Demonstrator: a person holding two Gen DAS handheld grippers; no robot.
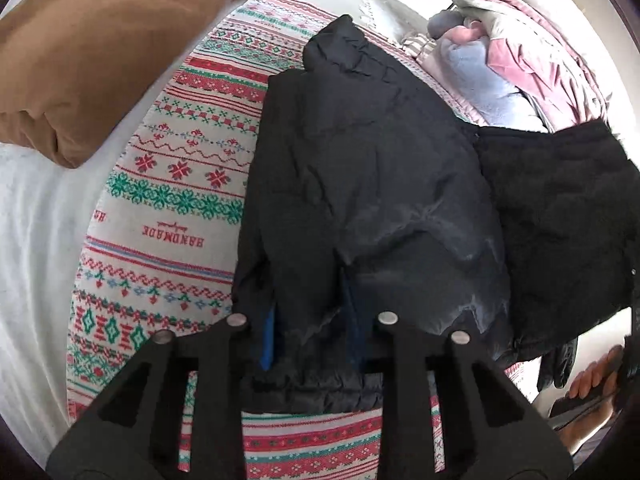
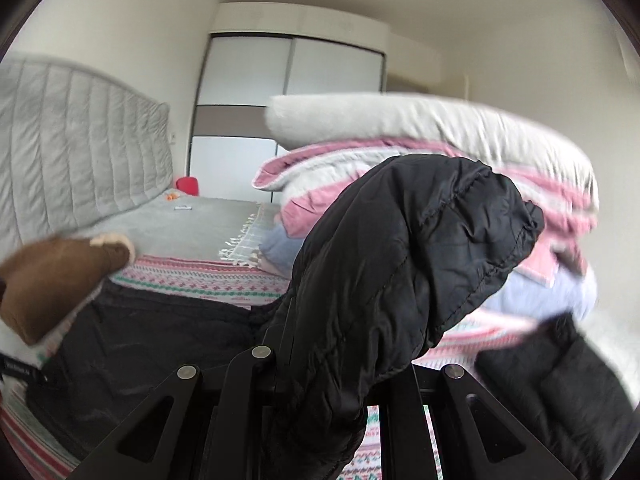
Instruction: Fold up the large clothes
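- Left gripper [image 1: 312, 340] points down at the near hem of the black puffer jacket [image 1: 360, 184]; its blue-lined fingers [image 1: 267, 340] stand narrow on either side of a ridge of the hem fabric, and the pads appear to press on it.
- Right gripper [image 2: 340, 372] is closed narrow on a raised fold of the same jacket [image 2: 404, 272], which bulges up between its arms and hides the fingertips.
- Jacket lies spread on the patterned blanket [image 1: 168, 200], folded lengthwise, with a fleecy black part [image 1: 560, 220] out to the right.
- Patterned blanket, in red, green and white bands with the word HANDMADE, covers the bed; a white sheet [image 1: 36, 240] shows at its left edge.
- Brown cushion [image 1: 100, 48] sits at the far left, just off the blanket.
- Pile of pink, grey and pale blue bedding [image 1: 520, 60] rests at the far right, beside the jacket.
- Person's hand [image 1: 592, 380] shows at the near right edge of the left wrist view.
- Grey quilted headboard [image 2: 80, 140] and a white sliding wardrobe [image 2: 288, 112] stand beyond the bed in the right wrist view.
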